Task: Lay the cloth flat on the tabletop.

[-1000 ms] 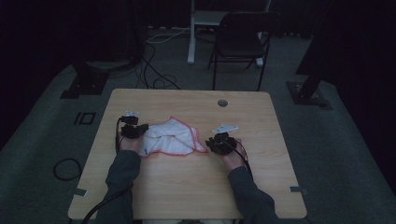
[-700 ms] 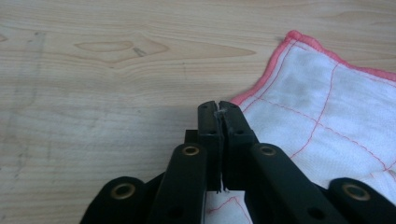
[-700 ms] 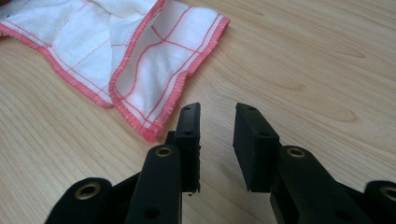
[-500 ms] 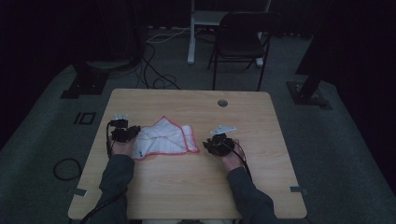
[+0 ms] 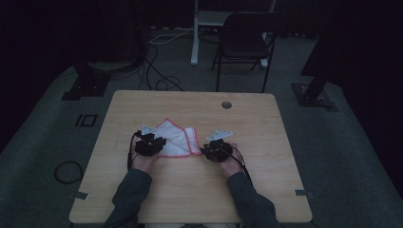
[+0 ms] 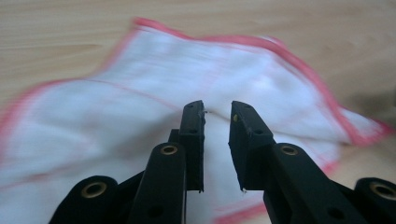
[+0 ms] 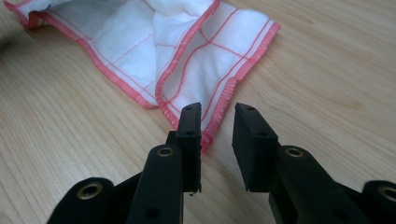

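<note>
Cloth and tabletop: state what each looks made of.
Cloth: thin woven fabric, likely cotton; white, matte, with red grid lines and a red stitched hem, and it folds softly. Tabletop: light wood or wood-look laminate; straight grain lines, smooth with a faint sheen.

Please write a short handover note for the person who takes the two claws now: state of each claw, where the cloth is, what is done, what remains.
Left claw: open, nothing gripped; its jaws have just been closing a little above the cloth, no fabric pinched between them.
Right claw: open, jaws closing a little, a red-hemmed corner of the cloth just ahead of its tips, not gripped.
Cloth: white with red hem and lines, lying rumpled and partly folded over itself on the wooden table, between both claws.
Done: both claws brought to the cloth.
Left: probably grip the edges, then spread or fold it.
</note>
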